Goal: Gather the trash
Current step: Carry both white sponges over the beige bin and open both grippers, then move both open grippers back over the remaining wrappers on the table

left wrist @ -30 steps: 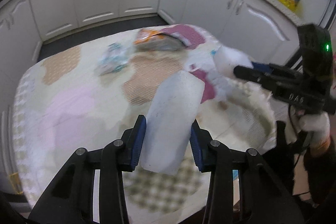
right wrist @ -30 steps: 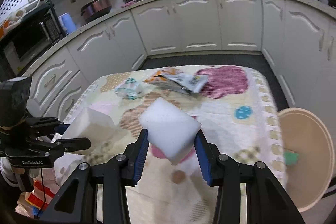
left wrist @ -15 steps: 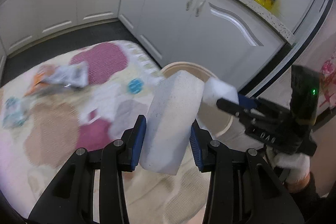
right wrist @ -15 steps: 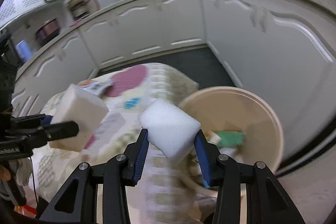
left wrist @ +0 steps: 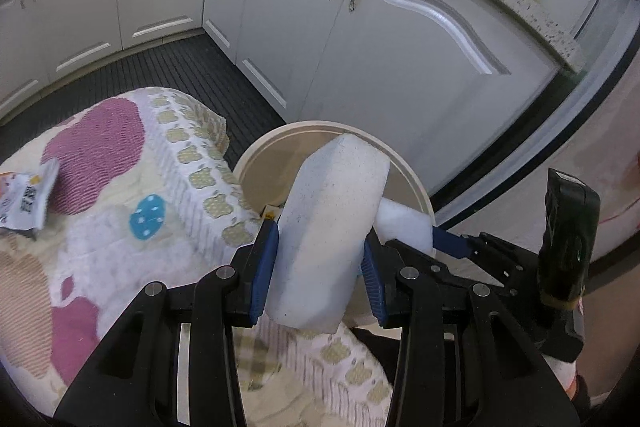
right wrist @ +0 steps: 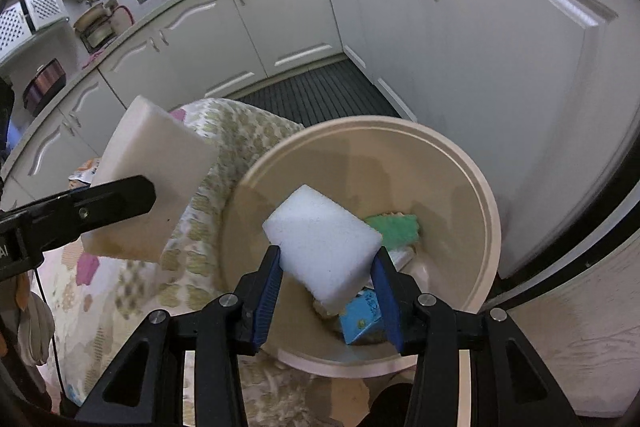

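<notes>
While pinched in both tongs, 2 white foam blocks [right wrist: 322, 239], speckled, over bin [right wrist: 486, 211]

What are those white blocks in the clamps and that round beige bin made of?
The two white rectangular blocks look like matte foam or sponge: finely speckled, porous faces. The round beige bin seems smooth moulded plastic with a slight sheen, though I can't be certain.

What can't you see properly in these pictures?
- Right wrist view: part of the bin's floor, hidden by the white block in the right gripper; the blue packet is half covered.
- Left wrist view: most of the bin's inside, hidden by the left gripper's foam slab.
- Left wrist view: the wrapper is cut by the edge, print unreadable.
</notes>
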Demonstrator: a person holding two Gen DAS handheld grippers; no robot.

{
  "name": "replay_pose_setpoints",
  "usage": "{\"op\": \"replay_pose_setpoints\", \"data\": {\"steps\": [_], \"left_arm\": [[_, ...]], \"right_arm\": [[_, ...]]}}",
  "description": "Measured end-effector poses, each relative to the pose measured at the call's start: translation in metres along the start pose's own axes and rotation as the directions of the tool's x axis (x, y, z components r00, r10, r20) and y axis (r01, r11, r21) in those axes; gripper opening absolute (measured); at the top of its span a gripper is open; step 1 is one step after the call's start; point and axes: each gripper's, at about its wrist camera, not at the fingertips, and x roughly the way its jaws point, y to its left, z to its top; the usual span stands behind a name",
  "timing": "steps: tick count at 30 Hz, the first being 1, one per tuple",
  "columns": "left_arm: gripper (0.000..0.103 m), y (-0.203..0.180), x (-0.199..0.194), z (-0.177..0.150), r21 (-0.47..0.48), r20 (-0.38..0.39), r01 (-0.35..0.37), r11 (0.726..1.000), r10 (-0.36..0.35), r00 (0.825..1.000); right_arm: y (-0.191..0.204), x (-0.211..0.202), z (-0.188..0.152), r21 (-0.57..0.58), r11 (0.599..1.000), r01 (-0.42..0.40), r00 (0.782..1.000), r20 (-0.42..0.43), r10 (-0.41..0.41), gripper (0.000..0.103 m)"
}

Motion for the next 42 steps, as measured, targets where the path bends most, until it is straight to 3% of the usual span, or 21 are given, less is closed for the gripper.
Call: {"op": "replay_pose_setpoints", "data": {"steps": [8, 10, 13, 17, 19, 22, 35, 42], "left_arm": [[0.038, -0.002, 0.024, 0.006, -0.019, -0.01, -0.016, 1.0, 0.016, 1.0], [0.039, -0.001, 0.025, 0.007, -0.024, -0.008, -0.013, 1.0, 0.013, 1.0], [0.039, 0.002, 0.027, 0.008, -0.04, -0.008, 0.0, 0.999, -0.001, 1.0], [0.06, 0.004, 0.029, 0.007, -0.053, -0.014, 0.028, 0.998, -0.029, 0.999], [0.06, 0.006, 0.029, 0.006, -0.058, -0.015, 0.028, 0.998, -0.029, 0.999], [0.061, 0.008, 0.027, 0.005, -0.07, -0.019, 0.024, 0.997, -0.026, 0.999], [0.061, 0.013, -0.005, -0.004, -0.051, 0.059, -0.065, 0.997, 0.068, 0.996], [0.061, 0.032, -0.033, -0.012, -0.092, 0.128, -0.148, 0.985, 0.159, 0.979]], "right_arm": [[-0.01, 0.017, 0.002, 0.016, 1.0, 0.013, 1.0, -0.025, -0.012, 0.044], [-0.011, 0.02, 0.002, 0.018, 0.999, 0.027, 0.999, -0.03, -0.026, 0.051], [-0.013, 0.025, 0.003, 0.03, 0.998, 0.06, 0.998, -0.033, -0.059, 0.053], [-0.017, 0.027, 0.0, 0.052, 0.997, 0.059, 0.997, -0.044, -0.057, 0.058], [-0.017, 0.025, 0.0, 0.053, 0.997, 0.062, 0.997, -0.04, -0.06, 0.065], [-0.019, 0.022, 0.0, 0.064, 0.996, 0.055, 0.998, -0.033, -0.053, 0.065], [-0.005, 0.009, 0.0, 0.041, 0.999, 0.029, 1.0, -0.006, -0.028, 0.066], [0.017, 0.001, 0.003, 0.008, 1.0, 0.001, 1.0, 0.011, -0.001, 0.068]]}}
